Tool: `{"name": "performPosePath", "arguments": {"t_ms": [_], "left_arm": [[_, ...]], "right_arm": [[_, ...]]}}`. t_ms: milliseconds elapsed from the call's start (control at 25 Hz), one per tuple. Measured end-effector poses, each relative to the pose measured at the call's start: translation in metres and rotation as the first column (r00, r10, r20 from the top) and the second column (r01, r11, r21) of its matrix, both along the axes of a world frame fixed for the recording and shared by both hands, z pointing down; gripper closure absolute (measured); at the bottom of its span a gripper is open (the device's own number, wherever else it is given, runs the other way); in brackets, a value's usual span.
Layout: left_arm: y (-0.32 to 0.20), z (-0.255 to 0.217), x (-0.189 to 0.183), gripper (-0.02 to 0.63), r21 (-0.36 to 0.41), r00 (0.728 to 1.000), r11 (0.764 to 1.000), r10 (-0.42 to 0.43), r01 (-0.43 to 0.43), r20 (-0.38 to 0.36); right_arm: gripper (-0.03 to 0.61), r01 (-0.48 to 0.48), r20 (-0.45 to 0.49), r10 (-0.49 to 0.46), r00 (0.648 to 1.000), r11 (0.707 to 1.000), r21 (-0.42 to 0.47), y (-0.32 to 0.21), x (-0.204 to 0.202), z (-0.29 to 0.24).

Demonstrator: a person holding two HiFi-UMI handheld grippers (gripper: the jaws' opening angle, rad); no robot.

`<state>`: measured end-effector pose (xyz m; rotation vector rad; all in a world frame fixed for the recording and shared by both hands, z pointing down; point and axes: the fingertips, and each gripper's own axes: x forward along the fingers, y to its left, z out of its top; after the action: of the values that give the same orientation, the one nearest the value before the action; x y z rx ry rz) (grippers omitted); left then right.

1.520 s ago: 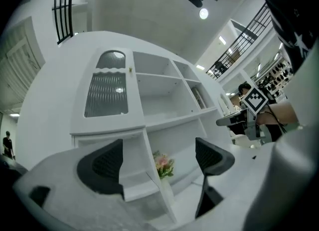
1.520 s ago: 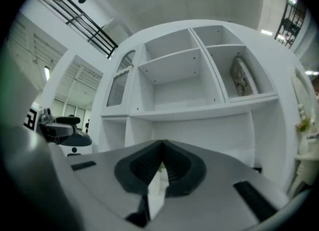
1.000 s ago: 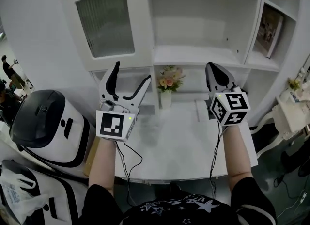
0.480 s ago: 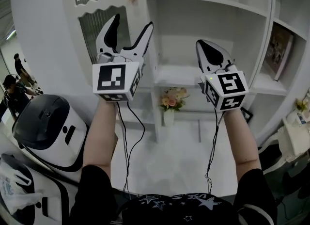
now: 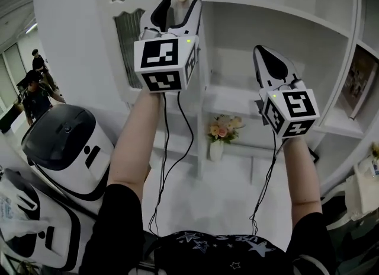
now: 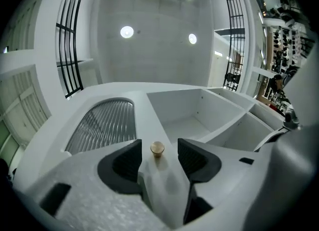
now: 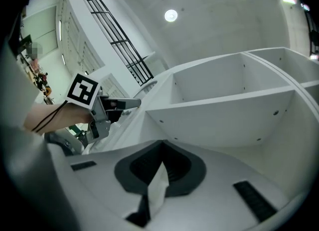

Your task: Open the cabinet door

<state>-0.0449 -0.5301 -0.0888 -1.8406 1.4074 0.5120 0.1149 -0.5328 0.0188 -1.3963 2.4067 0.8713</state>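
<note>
White ribbed-glass cabinet door [image 5: 125, 42], closed, wooden knob [image 6: 157, 148]

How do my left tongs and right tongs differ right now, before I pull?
The left tongs are part open and closing, with the small round tan knob of the white ribbed-glass cabinet door between them, not yet pinched; the right tongs are shut and empty. In the head view the left tongs are higher, at the door's edge; the right tongs face the open white shelves. Both point upward.

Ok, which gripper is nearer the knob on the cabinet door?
Left. The left gripper has the knob between its closing jaws, not yet pressed; the right gripper hangs off to the knob's right, before the shelves.
</note>
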Motion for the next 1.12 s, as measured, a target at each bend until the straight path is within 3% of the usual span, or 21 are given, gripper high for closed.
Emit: {"name": "performPosePath", "arguments": {"t_ms": [120, 320, 480, 640, 1120], "left_arm": [[-0.007, -0.002, 0.002, 0.433, -0.018, 1.0, 1.0, -0.002, 0.001, -0.025], [-0.015, -0.005, -0.002, 0.443, -0.043, 0.999, 0.999, -0.021, 0.019, -0.033], [-0.014, -0.005, 0.003, 0.5, -0.03, 0.999, 0.999, -0.013, 0.012, -0.048], [-0.013, -0.005, 0.0, 0.511, -0.022, 0.997, 1.0, -0.01, 0.009, -0.071], [-0.001, -0.002, -0.006, 0.534, -0.101, 0.996, 0.995, 0.008, -0.017, -0.09]], "right_arm": [[0.574, 0.002, -0.006, -0.002, 1.0, 1.0, 0.008, 0.003, 0.004, -0.003], [0.574, 0.029, 0.001, -0.029, 1.0, 1.0, 0.003, 0.003, 0.003, -0.003], [0.574, 0.039, -0.002, -0.039, 0.999, 0.999, -0.014, 0.002, 0.007, 0.0], [0.574, 0.059, 0.01, -0.059, 0.998, 0.998, -0.02, 0.0, 0.008, 0.0], [0.574, 0.109, 0.04, -0.108, 0.993, 0.994, -0.024, 0.015, 0.011, -0.006]]}}
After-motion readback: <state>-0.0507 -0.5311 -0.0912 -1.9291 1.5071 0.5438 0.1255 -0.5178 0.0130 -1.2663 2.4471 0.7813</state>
